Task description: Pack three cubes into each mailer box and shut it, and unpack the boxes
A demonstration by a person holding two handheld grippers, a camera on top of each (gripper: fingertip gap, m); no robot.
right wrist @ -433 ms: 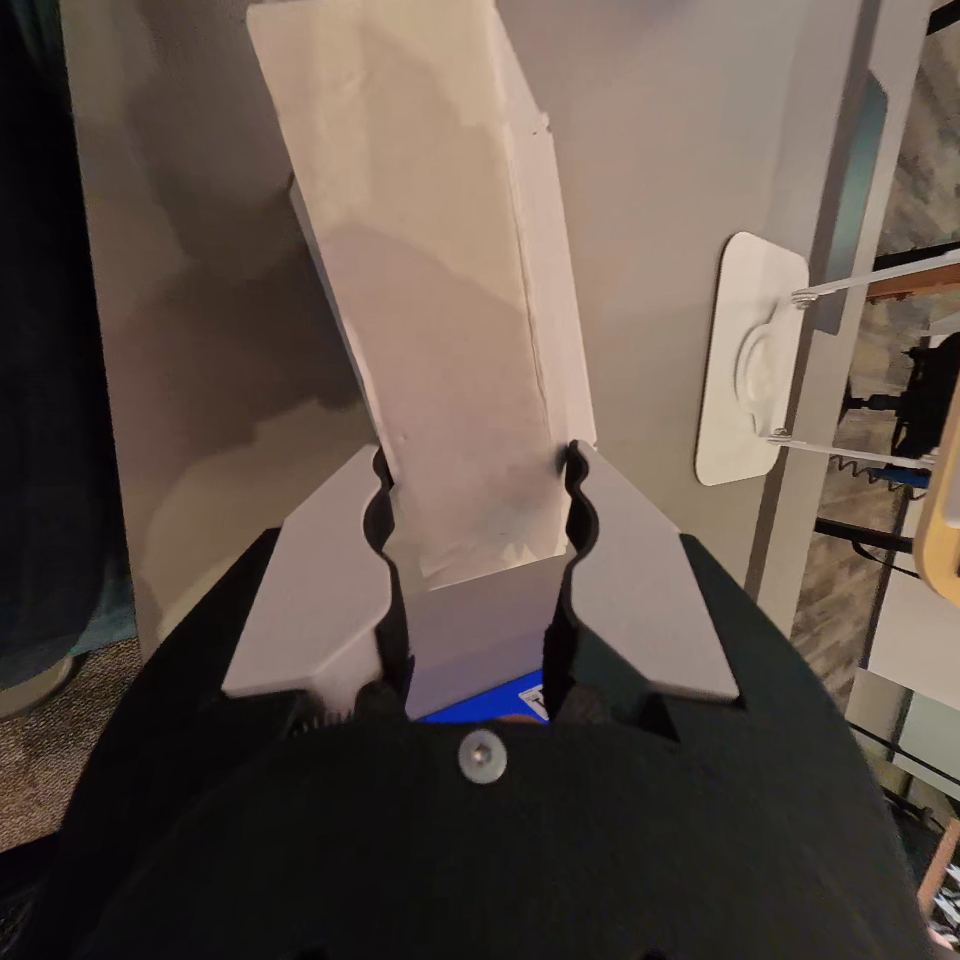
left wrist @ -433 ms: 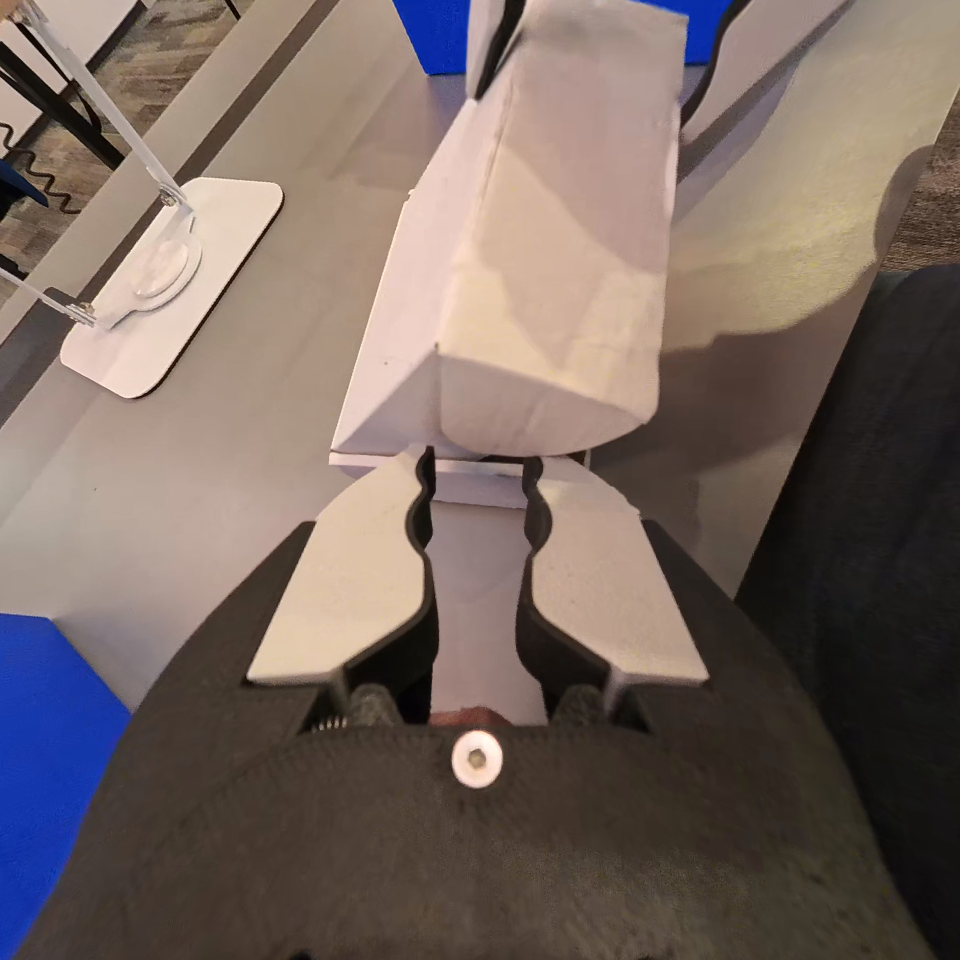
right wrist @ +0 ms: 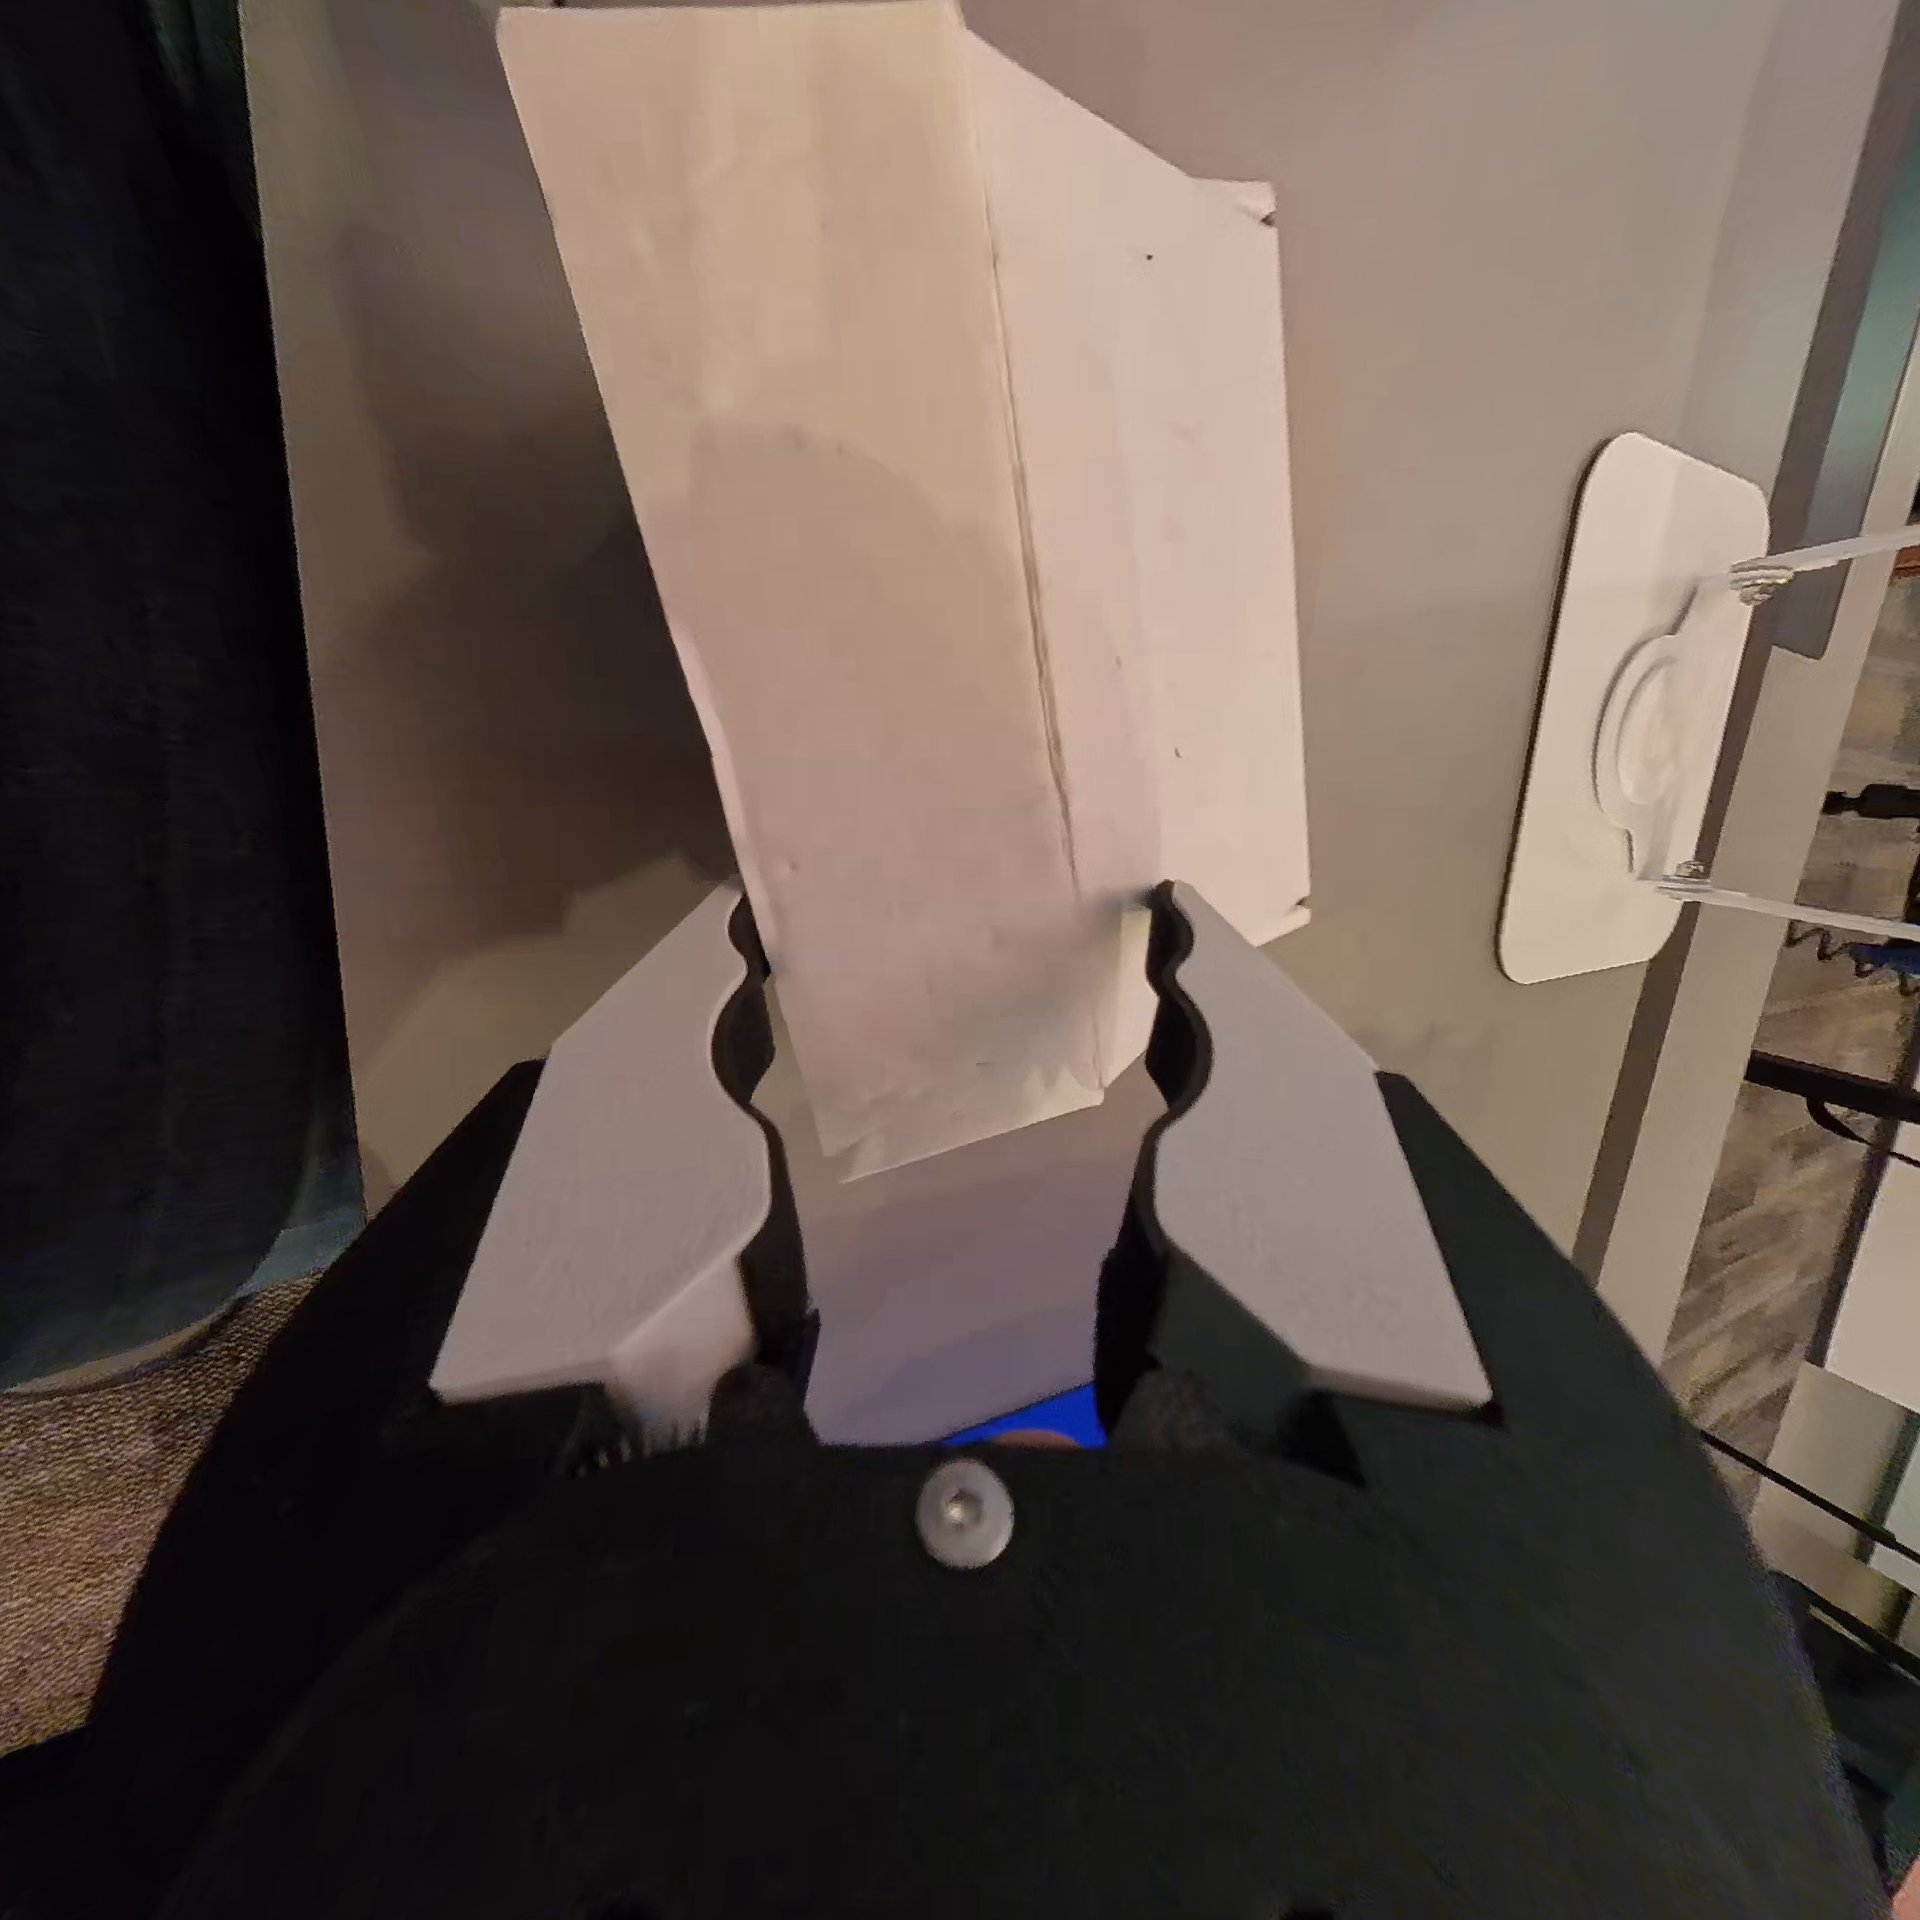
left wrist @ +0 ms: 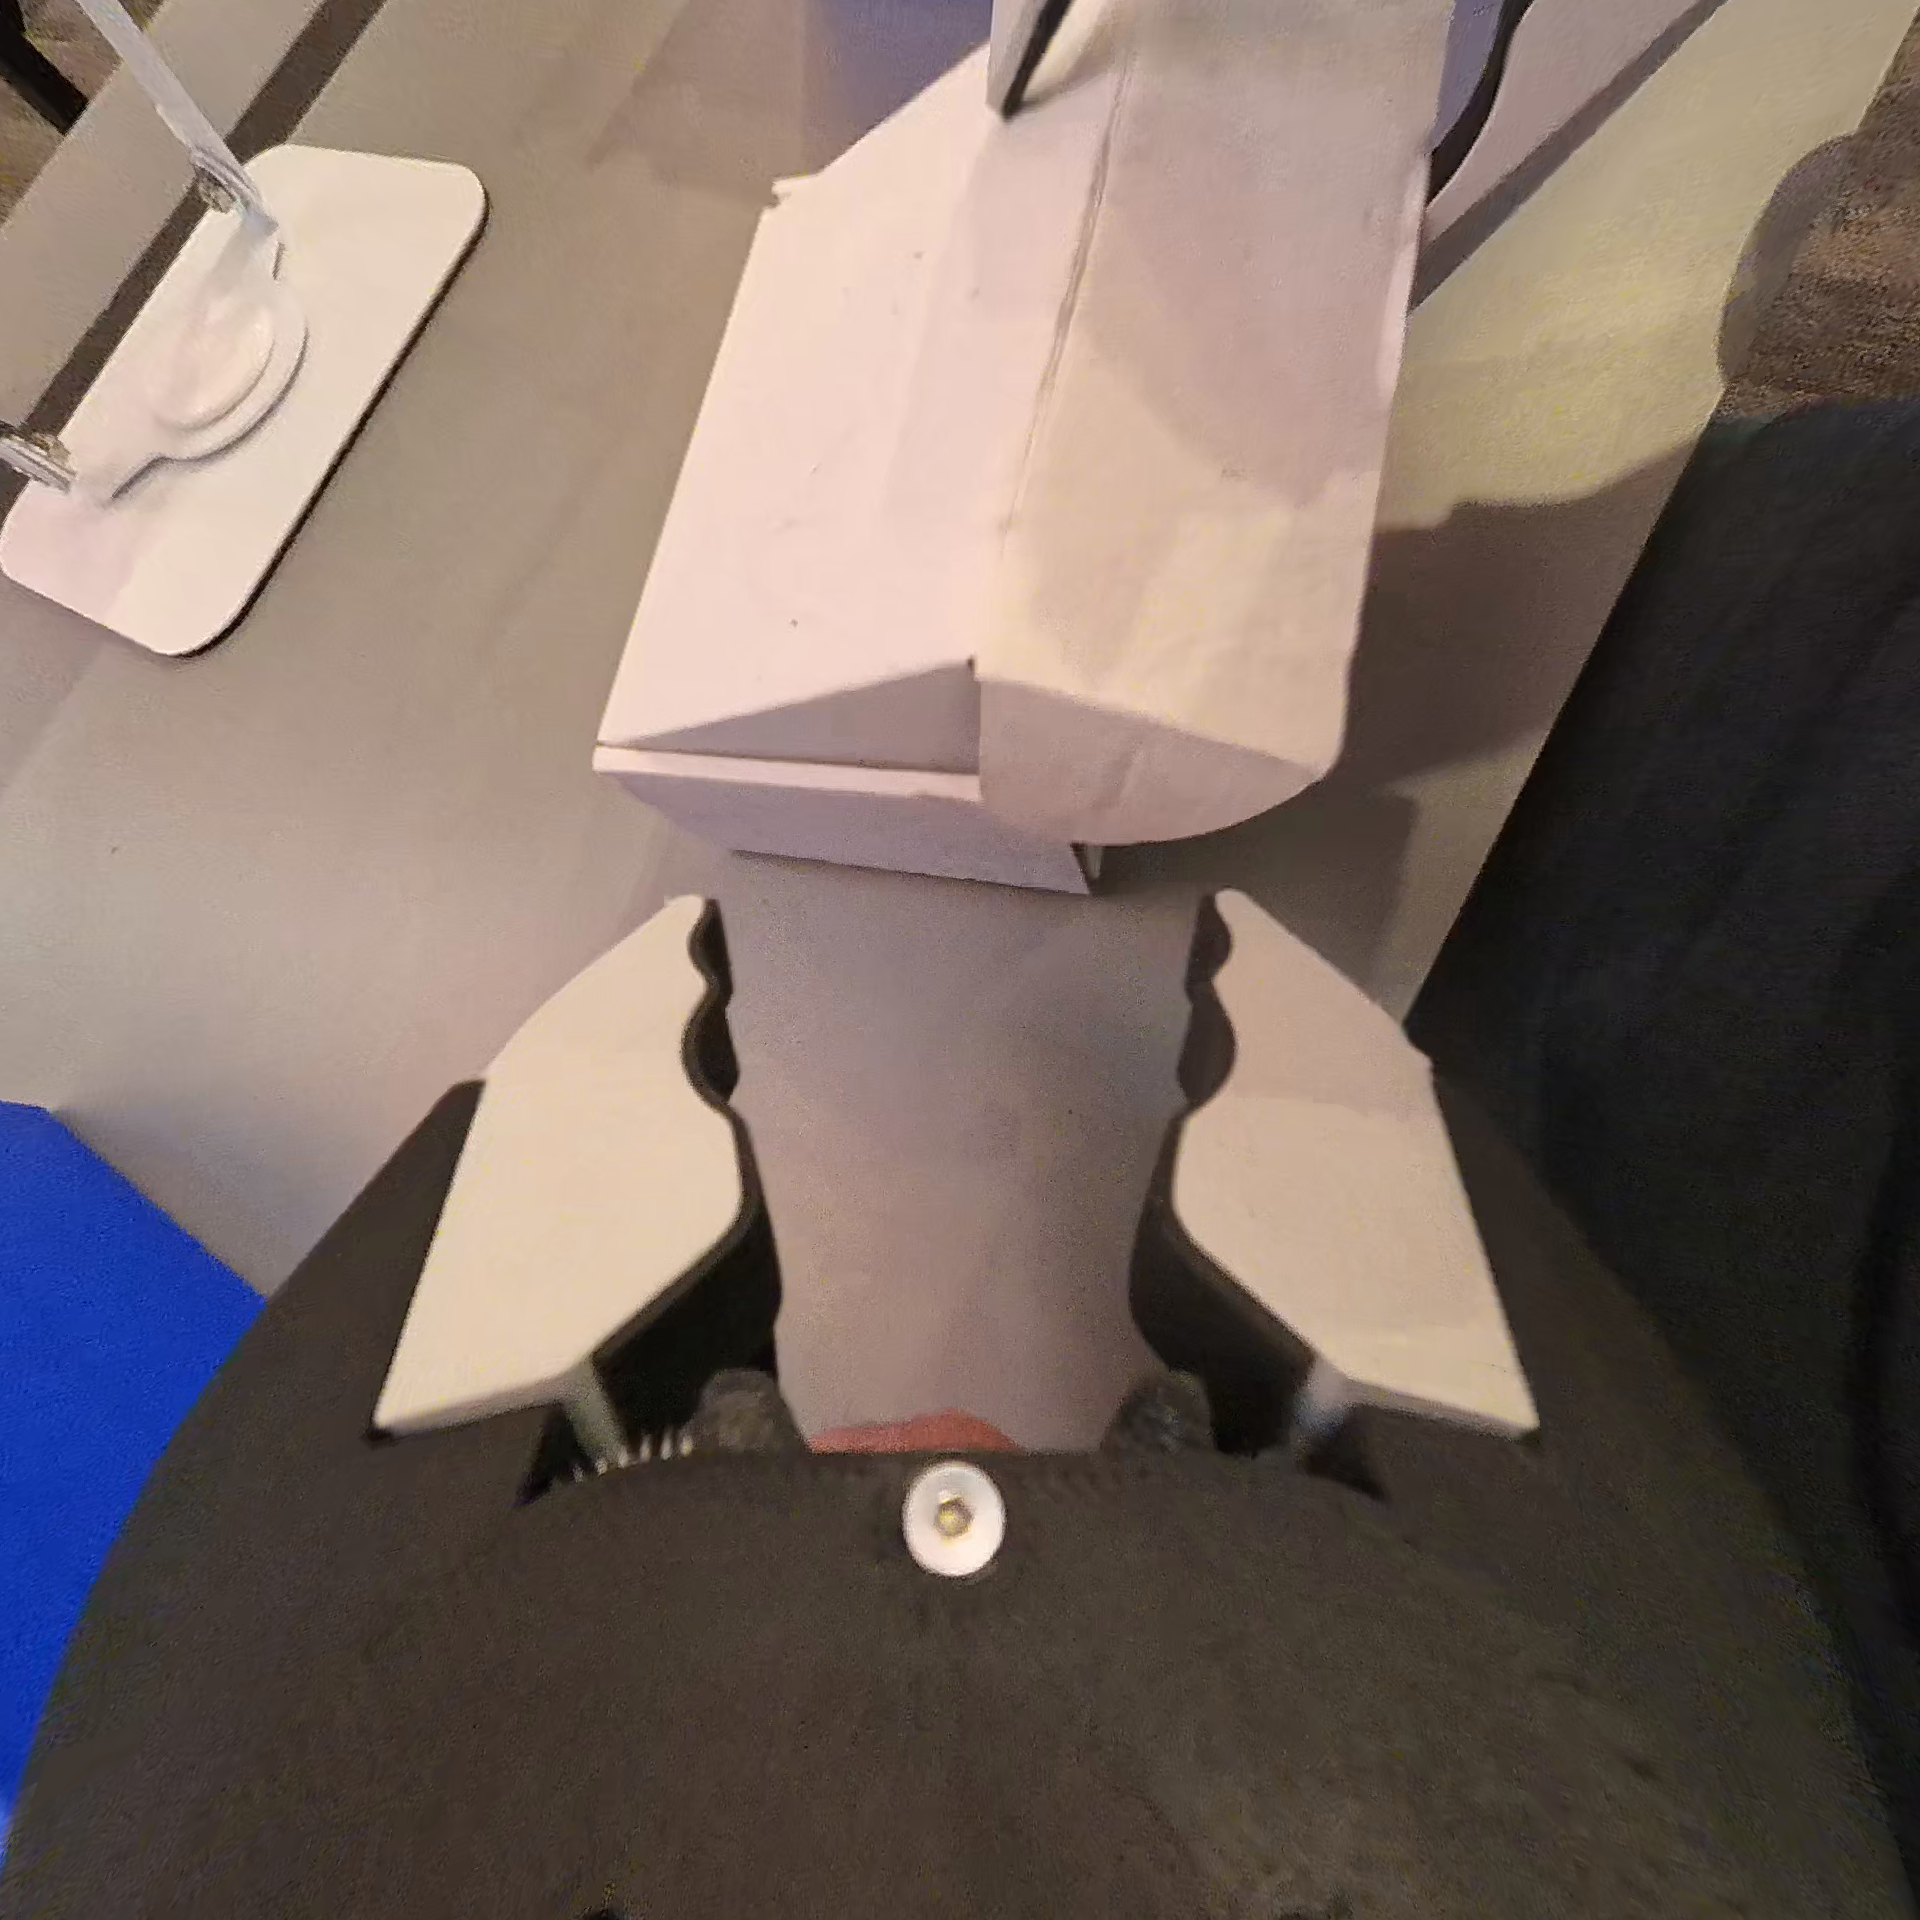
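White mailer box (left wrist: pixel 831 499) on the grey desk (left wrist: pixel 260 883), ahead of both cameras. Its lid flap (left wrist: pixel 1195 499) stands raised above the body, tilted, with the rounded tuck end toward the left wrist camera.

Left tongs (left wrist: pixel 961 920): spread wide, nothing between the fingers. Tips sit just short of the box's near end, apart from it; bare desk shows in the gap.

Right tongs (right wrist: pixel 951 904): spread, straddling the near end of the lid flap (right wrist: pixel 883 623). The right fingertip (right wrist: pixel 1169 909) looks to touch the flap's edge; the left one lies just beside the other edge. Whether they squeeze the flap, cannot tell. In the left wrist view these tongs (left wrist: pixel 1236 62) show at the far end of the flap, cut off by the frame.

Box body (right wrist: pixel 1174 520) lies flat, right of the flap in this view.

White stand base (left wrist: pixel 229 395) on the desk, well apart from the box. Blue thing (left wrist: pixel 94 1351) at lower left, partly cut off. Dark fabric (left wrist: pixel 1714 831) along the desk's edge.
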